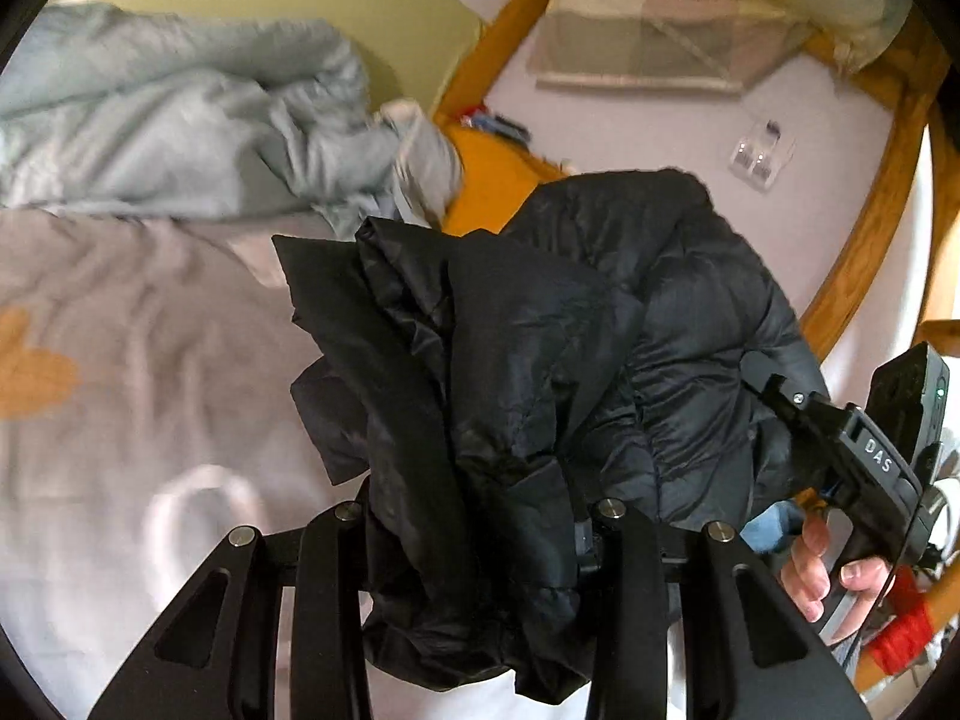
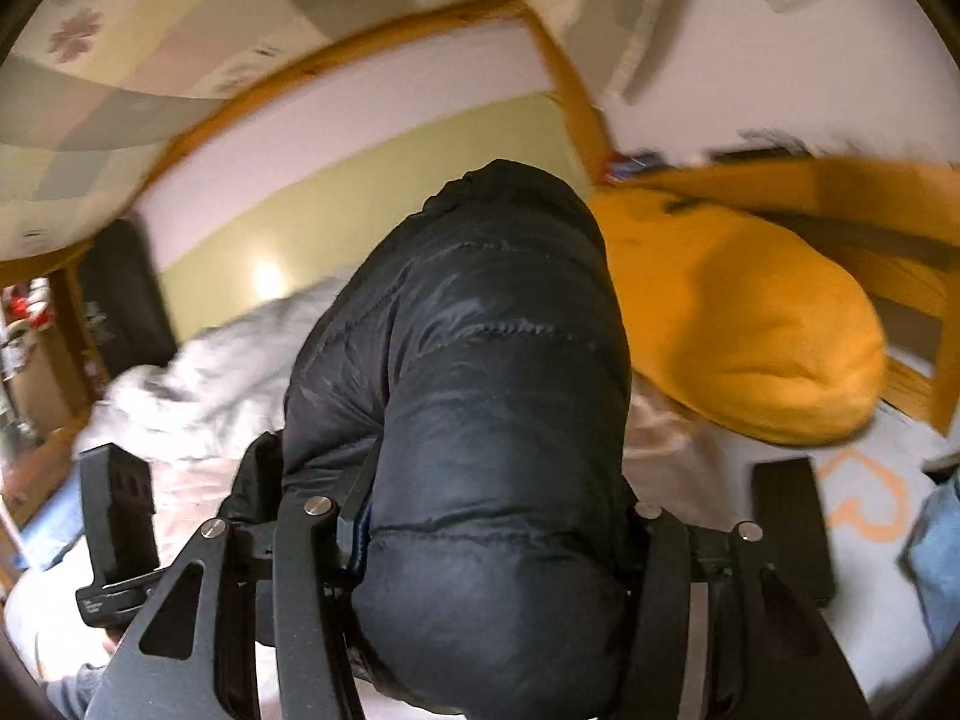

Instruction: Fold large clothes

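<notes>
While the grey bed sheet with orange hearts [image 1: 150, 324] at nine o'clock lay bare of any folded garment, the black quilted puffer jacket [image 1: 540, 360] hung bunched above it at centre, so folding looked barely begun. The left gripper [image 1: 480, 540] had its fingers clamped on a wad of it, and at three o'clock the right gripper [image 2: 486, 516] pinched a padded section; laying flat and folding remained.

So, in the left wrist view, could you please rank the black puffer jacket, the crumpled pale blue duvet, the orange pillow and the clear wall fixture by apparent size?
1. Black puffer jacket, though it hangs closest to the camera, which inflates it.
2. Pale blue duvet.
3. Orange pillow, mostly hidden behind the jacket, so its true size is unsure.
4. Clear wall fixture.
</notes>
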A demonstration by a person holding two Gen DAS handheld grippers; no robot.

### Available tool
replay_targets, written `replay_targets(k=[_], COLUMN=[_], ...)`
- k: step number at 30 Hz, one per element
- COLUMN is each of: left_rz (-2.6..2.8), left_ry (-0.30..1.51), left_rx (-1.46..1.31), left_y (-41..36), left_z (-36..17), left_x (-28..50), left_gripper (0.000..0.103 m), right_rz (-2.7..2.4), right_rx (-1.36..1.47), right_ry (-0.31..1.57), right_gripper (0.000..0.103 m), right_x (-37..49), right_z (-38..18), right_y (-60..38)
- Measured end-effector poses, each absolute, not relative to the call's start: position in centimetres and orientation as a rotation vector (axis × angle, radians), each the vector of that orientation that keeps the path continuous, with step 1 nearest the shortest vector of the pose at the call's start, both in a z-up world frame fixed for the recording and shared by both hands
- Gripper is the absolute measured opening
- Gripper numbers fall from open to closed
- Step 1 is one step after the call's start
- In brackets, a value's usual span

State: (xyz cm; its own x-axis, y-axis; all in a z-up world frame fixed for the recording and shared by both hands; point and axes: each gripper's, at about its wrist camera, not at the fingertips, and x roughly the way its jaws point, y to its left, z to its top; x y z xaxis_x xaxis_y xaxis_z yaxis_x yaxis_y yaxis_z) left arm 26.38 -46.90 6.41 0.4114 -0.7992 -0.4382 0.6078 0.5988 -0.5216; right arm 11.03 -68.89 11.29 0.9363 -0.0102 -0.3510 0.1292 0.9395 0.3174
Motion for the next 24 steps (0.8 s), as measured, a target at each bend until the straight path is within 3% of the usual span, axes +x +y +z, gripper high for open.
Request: replay_targets(k=[5,8,12,14,16,18,20,24], left_rz=[-0.865,-0.847,-0.817,-0.815,-0.819,-0.798,-0.743,-0.718], left_ry=[0.703,0.697,0.697,0.678,0.652,0.565,0.411,0.291], left_rx=[-0.103,-0.101,-0.099,-0.083,-0.068,-0.013,0.043,0.060], left_y=[-53.4,-53.5,-53.2,-52.7,-51.9,-50.5,-48.7,-45.0], left_z=[2.0,0.7,0.5,1.0,1.9,3.5,5.3,8.1], left_x=[27.2,28.1,28.0,27.2,26.1,23.9,21.4,18.4], left_gripper=[0.039,0.042,0.058,0.062,0.067,0.083,0.103,0.103], right_rz=[-0.200,-0.278,-0.330,-0.370,-0.441,-0.509,-0.523,-0.482], right_rx=[0.384,0.374,0.358,0.359,0.342,0.299,0.253,0.191], right_ry=[0.440,0.496,0.519,0.511,0.489,0.441,0.380,0.284], right_gripper=[0.053,0.056,0.064,0.078,0.081,0.084,0.099,0.102], right_x=[13.0,14.4,15.2,14.8,14.1,12.5,10.6,7.3], right_z=[6.3,3.8,2.6,2.8,3.2,4.1,5.1,7.6], right_y=[-73.8,-74.6,-74.8,-75.0,-74.2,-73.7,-72.1,-67.4])
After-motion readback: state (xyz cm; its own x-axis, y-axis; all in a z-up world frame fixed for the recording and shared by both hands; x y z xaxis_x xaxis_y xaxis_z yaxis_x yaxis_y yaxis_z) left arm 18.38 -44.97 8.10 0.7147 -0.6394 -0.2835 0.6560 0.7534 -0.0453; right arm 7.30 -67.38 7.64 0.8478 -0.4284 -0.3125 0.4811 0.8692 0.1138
